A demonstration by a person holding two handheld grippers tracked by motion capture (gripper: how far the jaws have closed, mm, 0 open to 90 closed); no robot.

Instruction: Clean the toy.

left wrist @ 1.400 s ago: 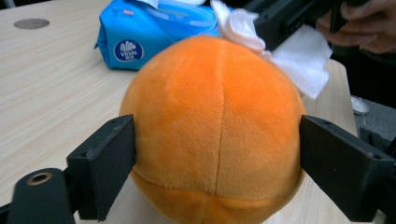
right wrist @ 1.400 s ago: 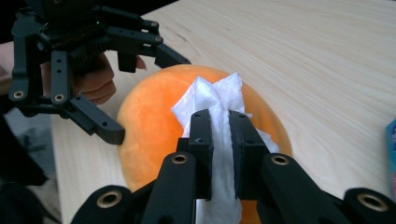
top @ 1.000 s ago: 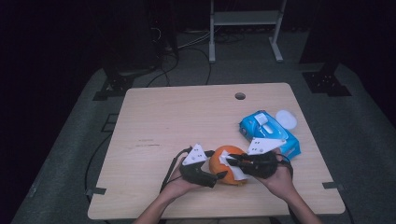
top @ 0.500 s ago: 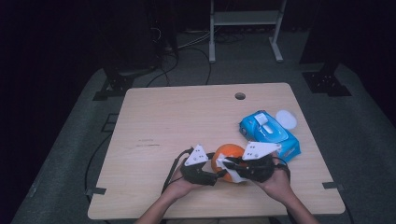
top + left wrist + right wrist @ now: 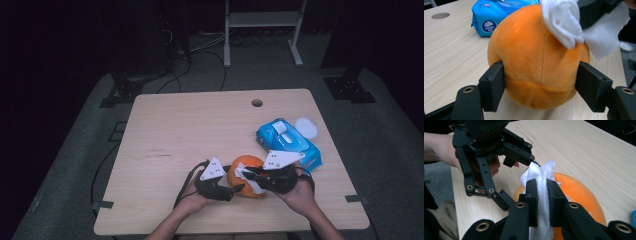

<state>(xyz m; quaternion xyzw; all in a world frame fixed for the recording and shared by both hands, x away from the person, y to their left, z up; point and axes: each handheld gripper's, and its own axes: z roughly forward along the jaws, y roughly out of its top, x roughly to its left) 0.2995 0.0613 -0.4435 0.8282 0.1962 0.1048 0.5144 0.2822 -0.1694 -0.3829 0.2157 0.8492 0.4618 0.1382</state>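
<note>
An orange plush ball [image 5: 246, 166] rests on the wooden table [image 5: 200, 135] near its front edge. My left gripper [image 5: 238, 189] comes at it from the left. Its jaws have just been closing, and both pads [image 5: 495, 85] now press into the ball's [image 5: 534, 57] sides low down. My right gripper [image 5: 246, 173] reaches in from the right, shut on a white wipe [image 5: 539, 173] pinched between its pads [image 5: 532, 195]. The wipe [image 5: 564, 22] lies against the top of the ball [image 5: 579, 195].
A blue pack of wet wipes [image 5: 287, 142] lies just behind the ball to the right, with a white round lid [image 5: 306, 127] beside it. A cable hole [image 5: 257, 103] sits near the table's far edge. Both hands are close to the front edge.
The left gripper now sits tight against the ball's left side. The right gripper with the wipe has shifted slightly over the ball. The ball has barely moved.
</note>
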